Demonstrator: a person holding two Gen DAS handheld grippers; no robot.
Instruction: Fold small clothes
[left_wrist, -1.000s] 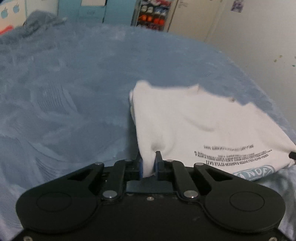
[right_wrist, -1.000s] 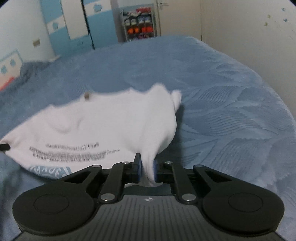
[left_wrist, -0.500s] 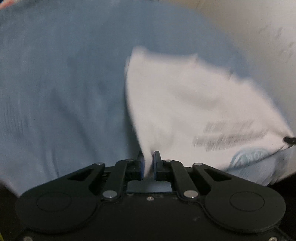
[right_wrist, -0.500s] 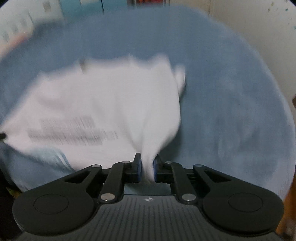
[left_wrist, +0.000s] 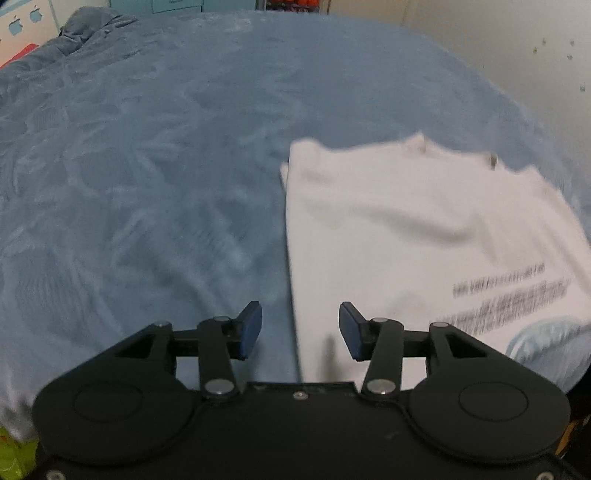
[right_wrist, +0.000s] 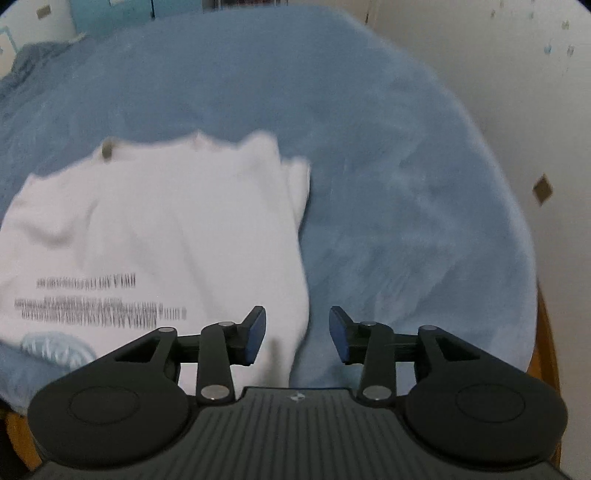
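On the blue bedspread (left_wrist: 155, 177) lies a white T-shirt (left_wrist: 413, 236), flat and already doubled over, with lines of black print and a pale blue graphic near its close edge. Both grippers hover just short of that close edge, and both pairs of jaws are spread wide and hold nothing.

From the left gripper (left_wrist: 300, 328), the shirt lies ahead and to the right: its straight left side edge runs away from the camera, starting almost between the jaws, so the right jaw sits over cloth and the left jaw over bare bedspread. From the right gripper (right_wrist: 297, 334), the picture is mirrored: the T-shirt (right_wrist: 155, 236) lies ahead and to the left, and its right side edge comes down to the left jaw, with bedspread (right_wrist: 399, 192) under the right jaw.

Each gripper thus sits at its own near corner, equally close. The shirt's longer run seems to go away from the jaws towards the collar end, though blur makes that uncertain. A further fold, I judge, would mean pinching these two near corners and carrying them forward.
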